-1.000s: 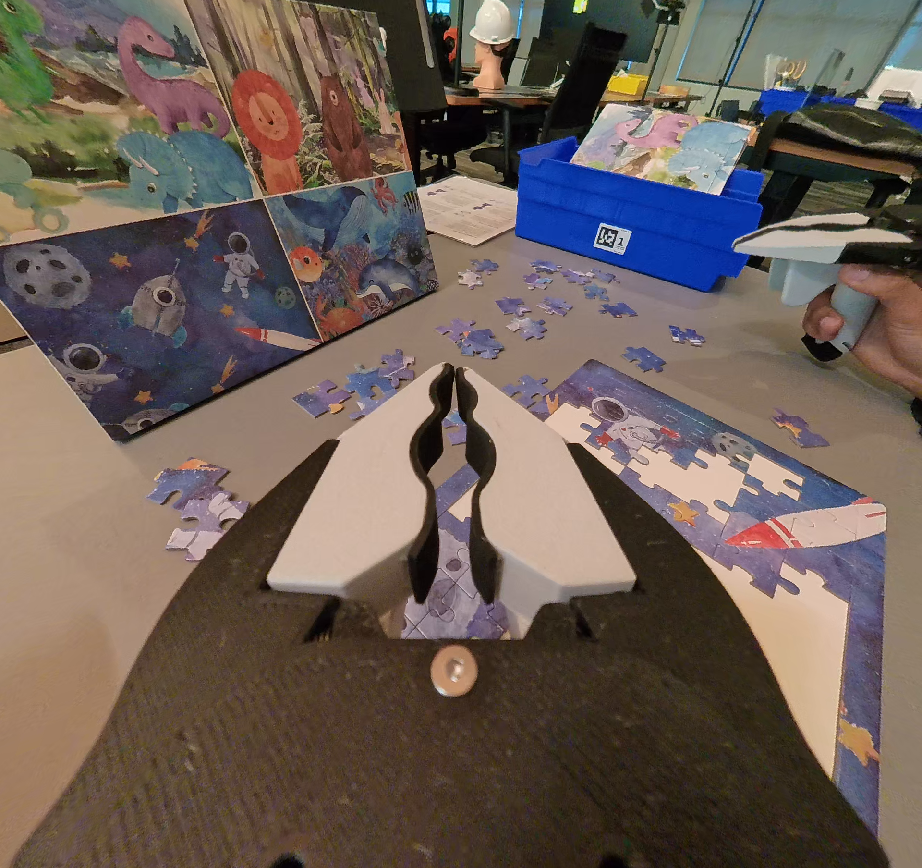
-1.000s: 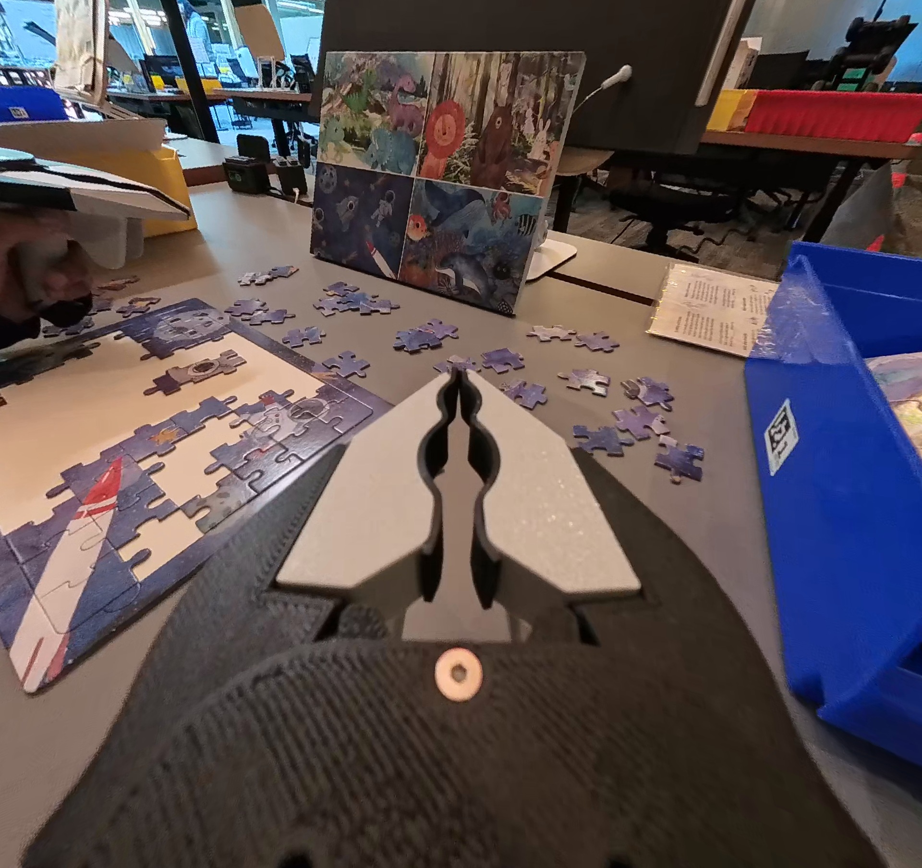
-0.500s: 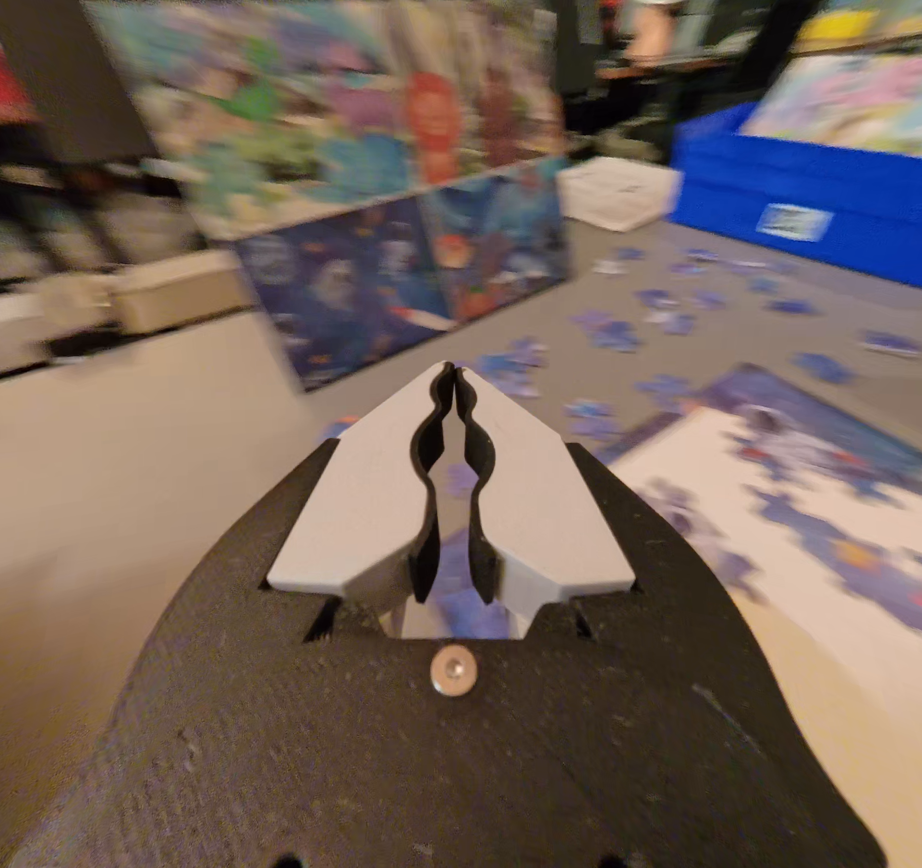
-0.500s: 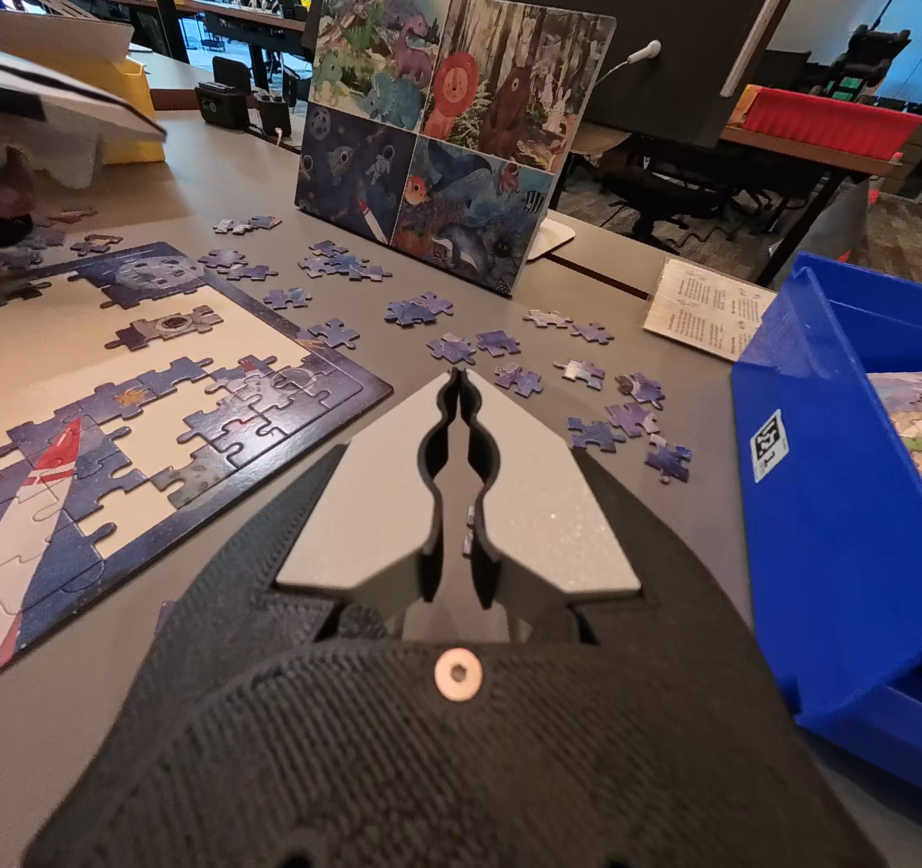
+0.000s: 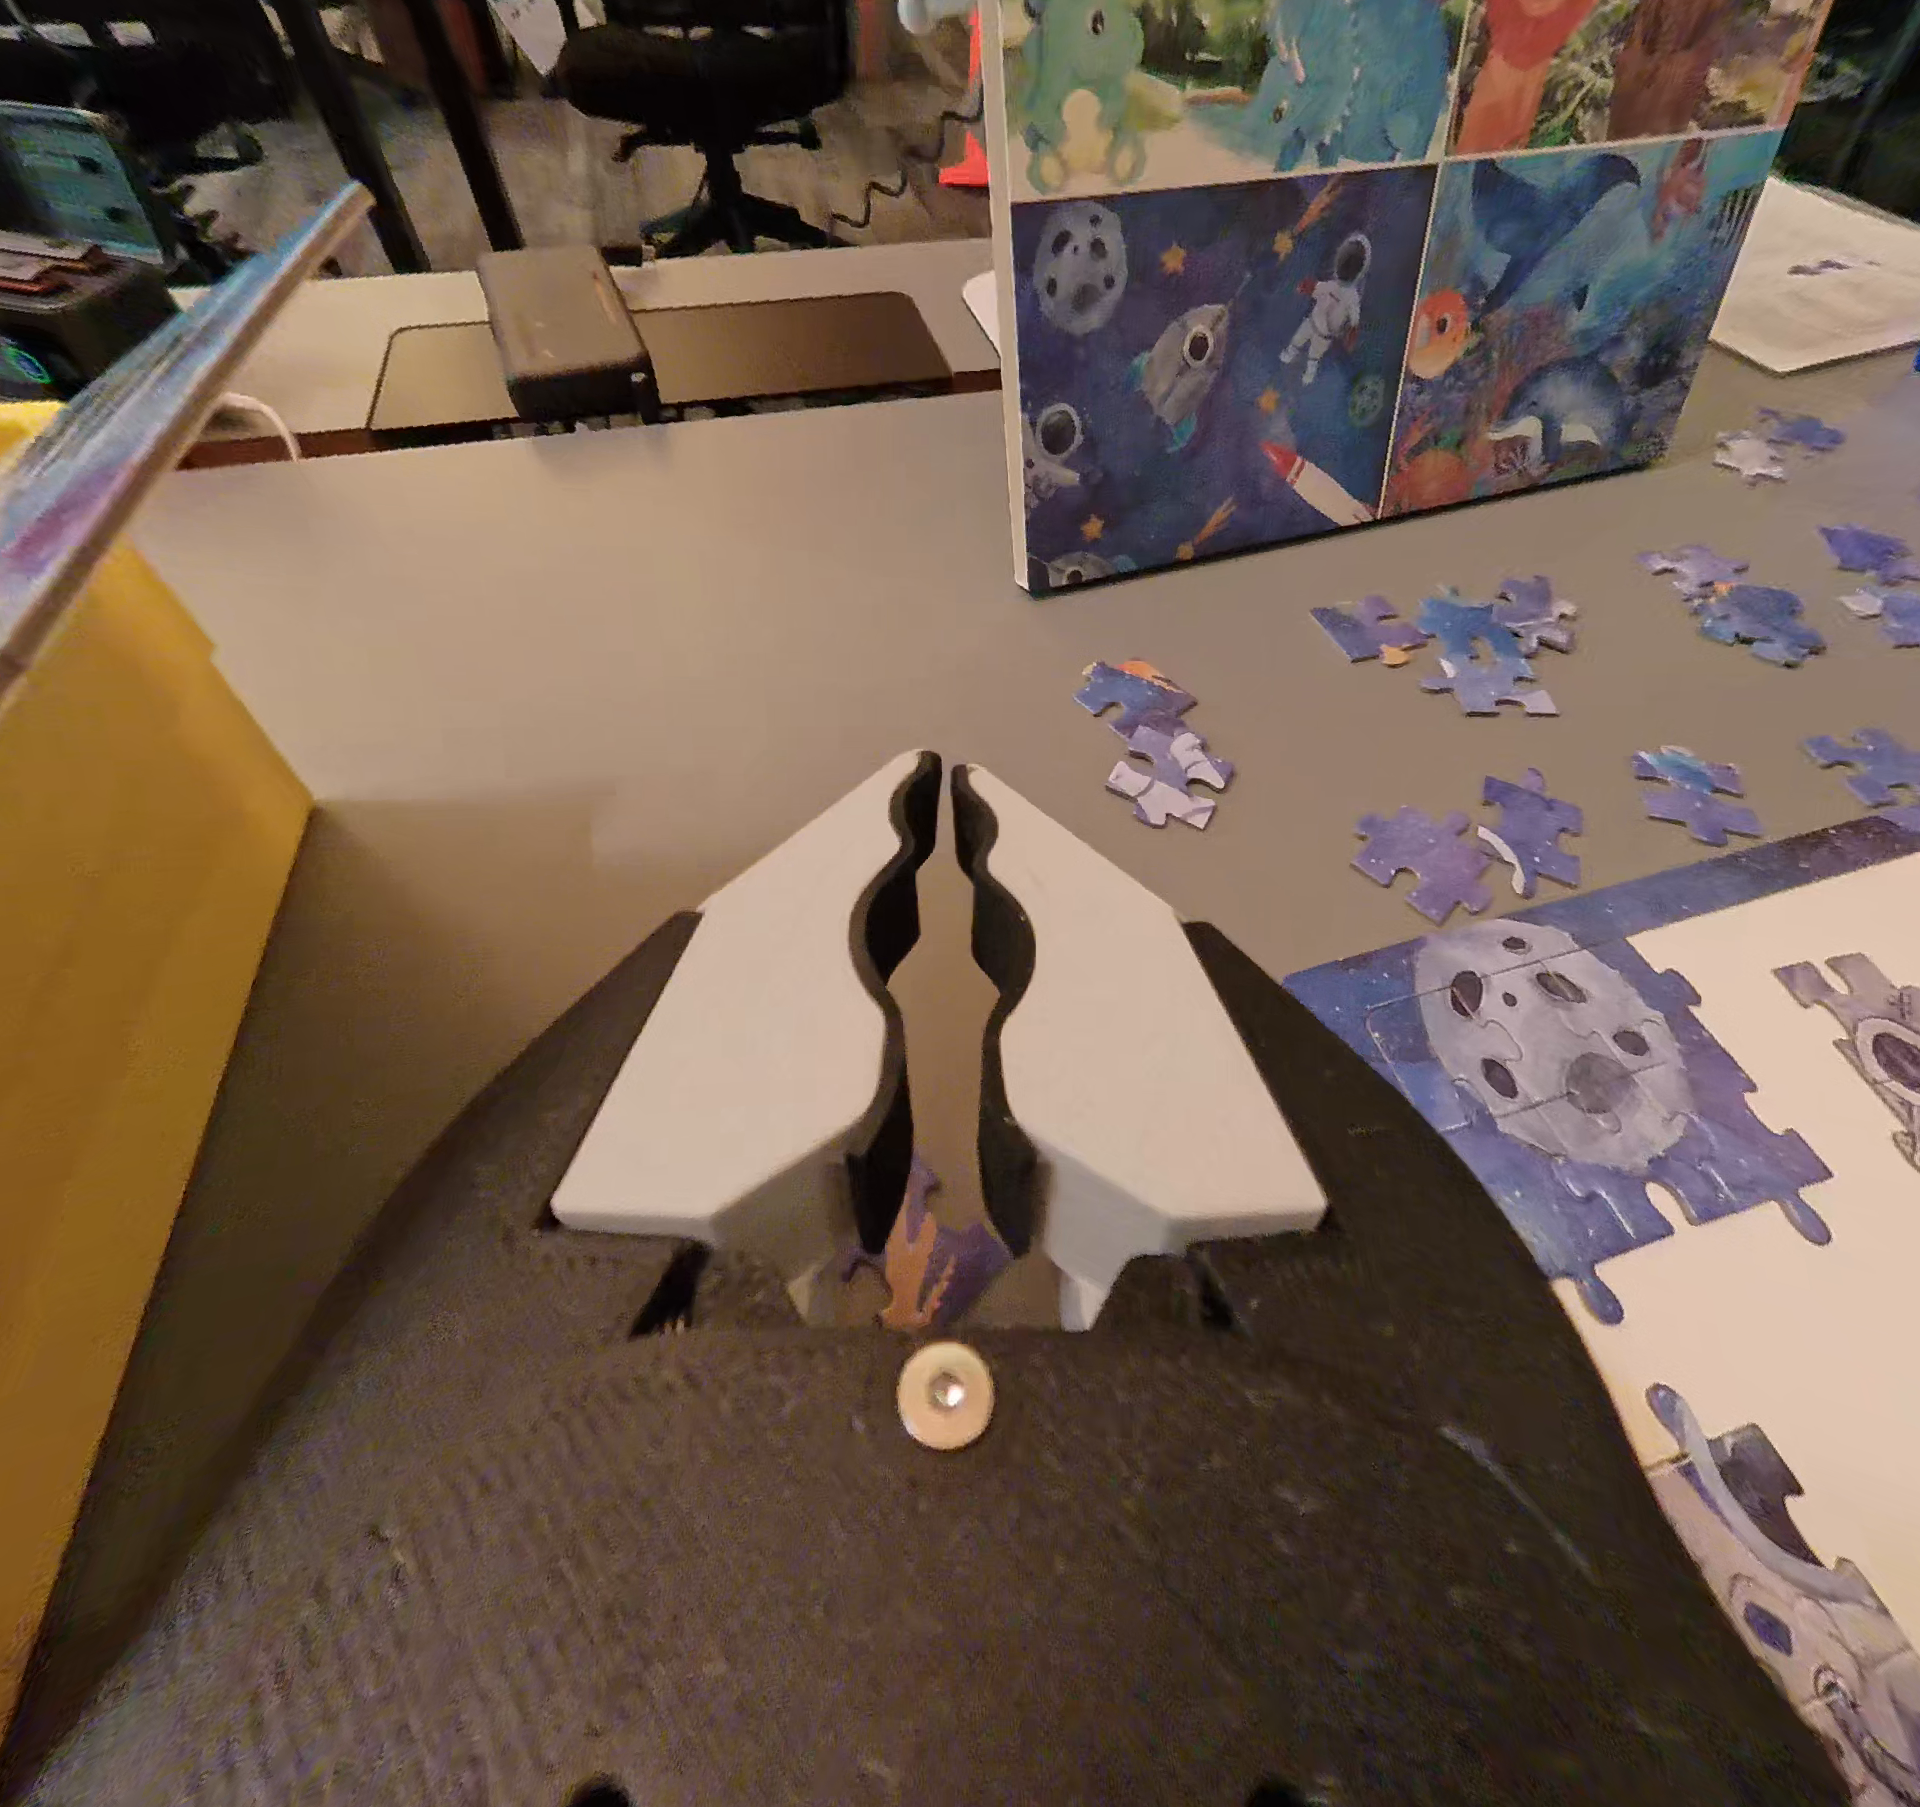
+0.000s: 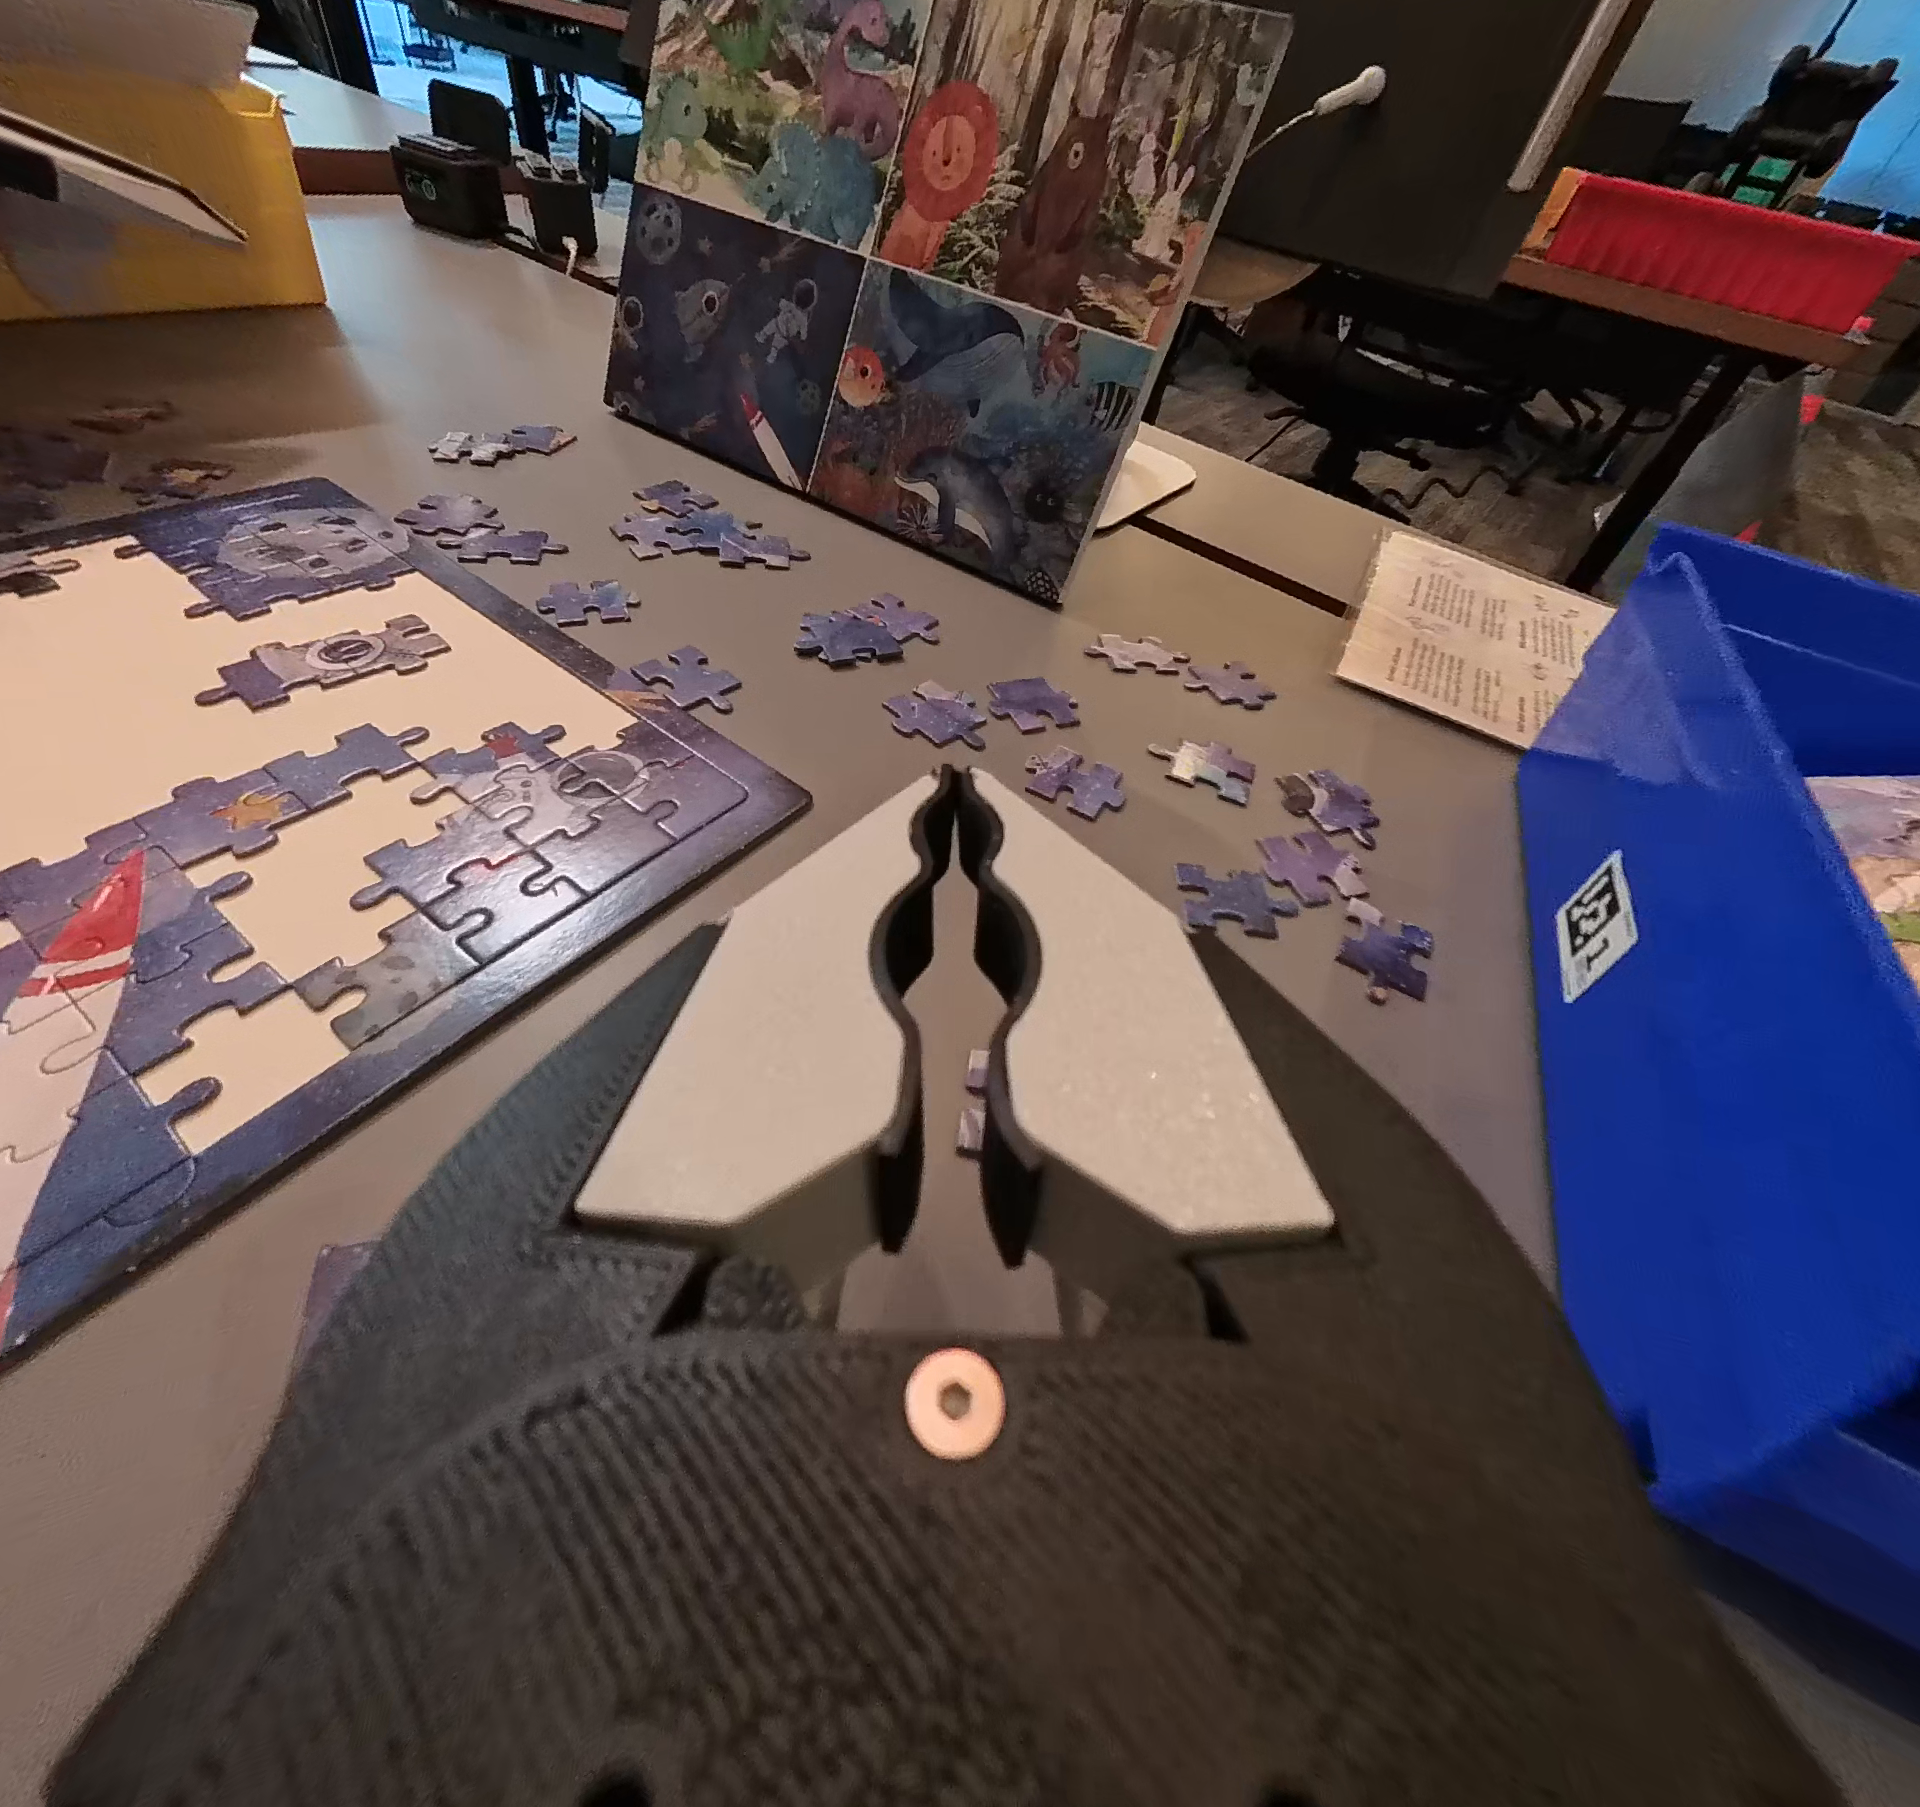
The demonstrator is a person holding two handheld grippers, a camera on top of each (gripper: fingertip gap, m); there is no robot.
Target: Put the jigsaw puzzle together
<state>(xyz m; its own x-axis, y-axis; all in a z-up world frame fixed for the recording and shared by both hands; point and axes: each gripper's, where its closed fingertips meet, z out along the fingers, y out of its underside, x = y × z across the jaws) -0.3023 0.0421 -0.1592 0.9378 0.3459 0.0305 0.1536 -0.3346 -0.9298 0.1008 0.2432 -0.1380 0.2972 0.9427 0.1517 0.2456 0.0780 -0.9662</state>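
The left gripper (image 5: 940, 770), closed on nothing, hovers over bare grey table (image 5: 623, 635), a yellow box (image 5: 114, 874) at nine o'clock. The right gripper (image 6: 958, 778) (also closed, empty) faces loose puzzle pieces (image 6: 1075, 783); a blue bin (image 6: 1714, 1082) at three o'clock holds a picture board.

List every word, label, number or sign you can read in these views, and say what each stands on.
Printed sheet beside the blue bin: lines of print, too small to read.
White sticker on the bin's wall: a black square code marker; its writing is not copied here.
Picture board and puzzle tray: no writing shows.
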